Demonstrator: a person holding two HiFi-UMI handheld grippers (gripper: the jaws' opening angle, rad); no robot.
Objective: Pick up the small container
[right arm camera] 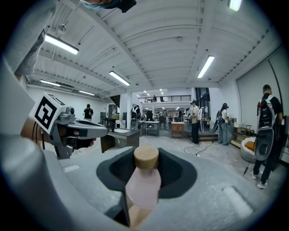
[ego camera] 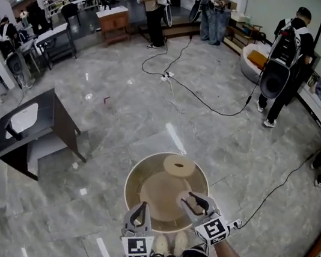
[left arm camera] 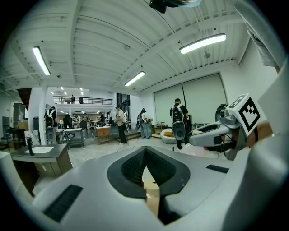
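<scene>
The small container (right arm camera: pixel 143 180) is a pale pink bottle with a round wooden cap. My right gripper (right arm camera: pixel 144 189) is shut on it, and the bottle stands up between the jaws with its cap towards the jaw tips. In the head view the right gripper (ego camera: pixel 192 202) hangs over the near edge of a round beige table (ego camera: pixel 133 178). My left gripper (ego camera: pixel 139 214) is beside it on the left at the same height. In the left gripper view the left gripper (left arm camera: pixel 145 167) has its dark pads meeting at the tips and holds nothing.
A flat tan disc with a hole (ego camera: pixel 179 165) lies on the table's far right. A dark washstand (ego camera: pixel 32 125) stands at the left on the marble floor. Black cables (ego camera: pixel 205 102) run across the floor. People (ego camera: pixel 287 67) stand at the right and back.
</scene>
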